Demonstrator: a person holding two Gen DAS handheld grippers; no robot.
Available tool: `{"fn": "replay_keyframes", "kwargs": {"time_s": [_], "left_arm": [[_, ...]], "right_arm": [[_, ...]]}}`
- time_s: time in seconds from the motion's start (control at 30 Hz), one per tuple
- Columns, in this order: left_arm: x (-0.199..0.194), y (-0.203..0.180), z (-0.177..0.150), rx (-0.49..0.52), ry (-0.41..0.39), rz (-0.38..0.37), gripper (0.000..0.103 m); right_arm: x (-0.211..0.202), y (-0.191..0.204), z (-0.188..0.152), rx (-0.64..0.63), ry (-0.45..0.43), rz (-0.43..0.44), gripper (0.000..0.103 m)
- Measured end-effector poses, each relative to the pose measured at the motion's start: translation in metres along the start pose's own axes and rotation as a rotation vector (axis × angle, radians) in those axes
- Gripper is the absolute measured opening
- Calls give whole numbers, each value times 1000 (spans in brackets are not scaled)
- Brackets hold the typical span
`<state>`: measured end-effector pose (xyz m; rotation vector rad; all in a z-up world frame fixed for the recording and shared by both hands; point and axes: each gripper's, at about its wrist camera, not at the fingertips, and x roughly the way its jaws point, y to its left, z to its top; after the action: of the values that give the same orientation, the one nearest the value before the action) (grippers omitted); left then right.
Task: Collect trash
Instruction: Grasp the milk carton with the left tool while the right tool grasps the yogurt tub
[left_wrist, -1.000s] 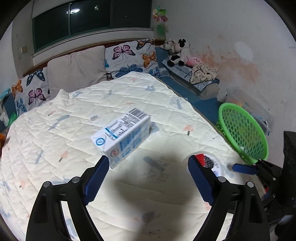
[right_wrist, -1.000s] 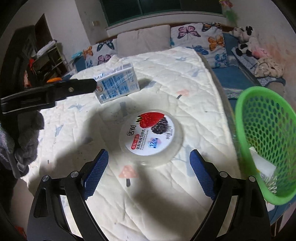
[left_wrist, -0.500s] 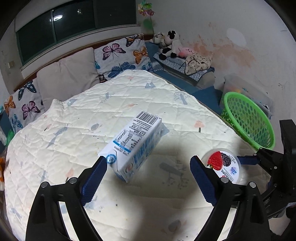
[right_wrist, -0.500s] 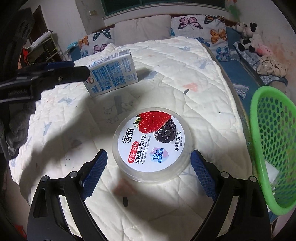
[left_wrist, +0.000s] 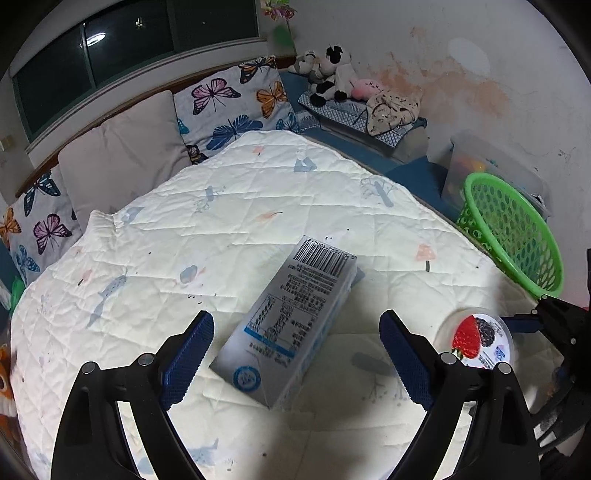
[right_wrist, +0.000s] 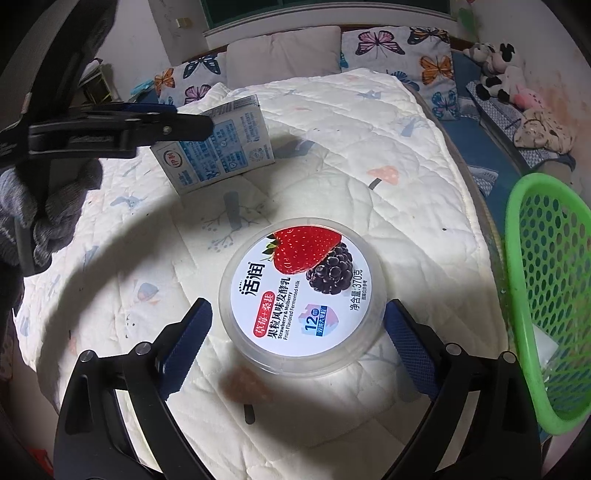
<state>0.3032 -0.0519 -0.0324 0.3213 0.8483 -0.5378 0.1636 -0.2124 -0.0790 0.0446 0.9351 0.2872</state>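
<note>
On the white quilted bed cover (left_wrist: 258, 192), the round clear-plastic yogurt tub with a strawberry lid (right_wrist: 301, 299) sat squarely between the blue pads of the right gripper (right_wrist: 297, 345), whose jaws had just been widening and stood clear of its rim. The blue-and-white milk carton (left_wrist: 291, 317) lay farther from the green mesh basket (right_wrist: 546, 302) than the tub, its long axis running away between the unclenched left gripper's (left_wrist: 295, 354) pads, untouched.
</note>
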Motion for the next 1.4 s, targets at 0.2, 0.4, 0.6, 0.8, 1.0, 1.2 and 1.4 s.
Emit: {"fn": "replay_keyframes", "kwargs": {"time_s": [0.2, 0.4, 0.6, 0.8, 1.0, 1.2, 1.4], "left_arm": [[16, 6, 6, -17, 26, -1, 88], [30, 9, 9, -21, 48, -7, 87], [42, 7, 11, -14, 69, -14, 80], [51, 2, 12, -7, 85, -19, 73], [54, 0, 13, -8, 85, -17, 68], [58, -4, 16, 5, 104, -12, 68], [59, -4, 17, 10, 118, -5, 67]], "right_arm": [[3, 3, 0, -16, 4, -18, 94], [5, 3, 0, -15, 2, -24, 94], [5, 3, 0, -17, 2, -27, 94], [6, 5, -1, -26, 0, -40, 93], [5, 4, -2, -23, -3, -43, 91], [4, 5, -3, -25, -11, -52, 90], [3, 5, -3, -25, -14, -49, 90]]}}
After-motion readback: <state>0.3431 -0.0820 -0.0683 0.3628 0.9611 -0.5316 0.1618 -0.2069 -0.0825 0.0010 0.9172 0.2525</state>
